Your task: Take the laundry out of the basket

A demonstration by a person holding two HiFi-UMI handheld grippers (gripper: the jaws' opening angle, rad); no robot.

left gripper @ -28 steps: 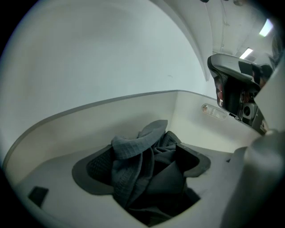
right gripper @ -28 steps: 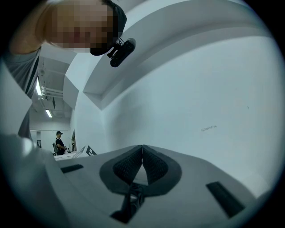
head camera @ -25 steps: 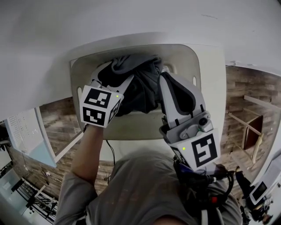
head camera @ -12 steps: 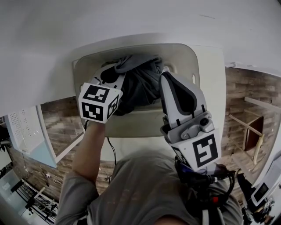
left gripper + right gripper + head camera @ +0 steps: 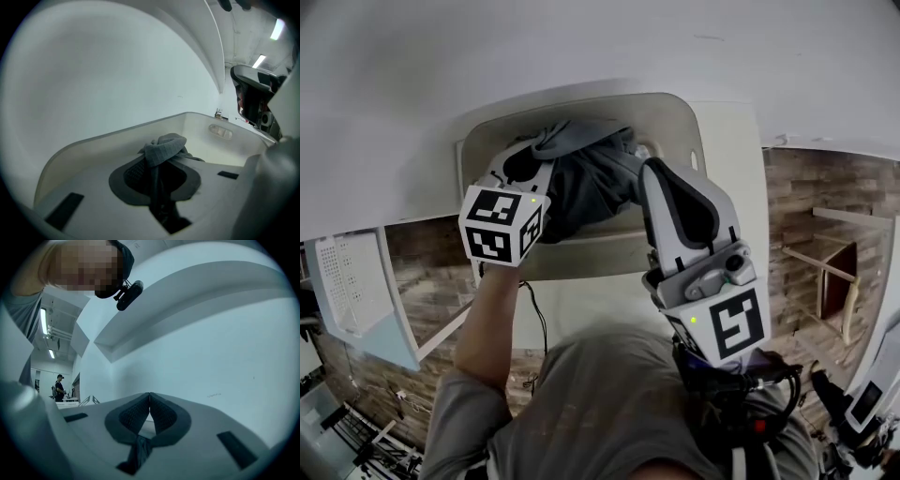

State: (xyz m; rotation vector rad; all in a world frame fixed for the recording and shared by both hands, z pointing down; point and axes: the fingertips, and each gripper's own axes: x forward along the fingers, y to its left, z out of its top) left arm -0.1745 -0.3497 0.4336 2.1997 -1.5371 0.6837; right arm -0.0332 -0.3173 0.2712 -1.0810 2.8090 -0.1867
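Note:
A cream plastic laundry basket (image 5: 581, 261) sits below me in the head view, and its inner wall (image 5: 220, 140) shows in the left gripper view. A dark grey garment (image 5: 592, 183) rises out of it, bunched between both grippers. My left gripper (image 5: 546, 150) has just been closing and is now shut on a grey fold of the garment (image 5: 165, 145), which sticks up past its pads. My right gripper (image 5: 645, 167) stands at the garment's right edge. Its pads meet at the tips (image 5: 149, 397), and dark cloth shows low in the slot between them.
A white wall fills the upper head view behind the basket. Wood-pattern floor (image 5: 825, 216) lies to the right with a wooden frame (image 5: 836, 274) on it. A white perforated panel (image 5: 347, 272) stands at the left. A person (image 5: 59, 387) stands far off.
The left gripper has shut on the garment's grey fold. Both grippers have lifted, and the garment stands higher out of the basket.

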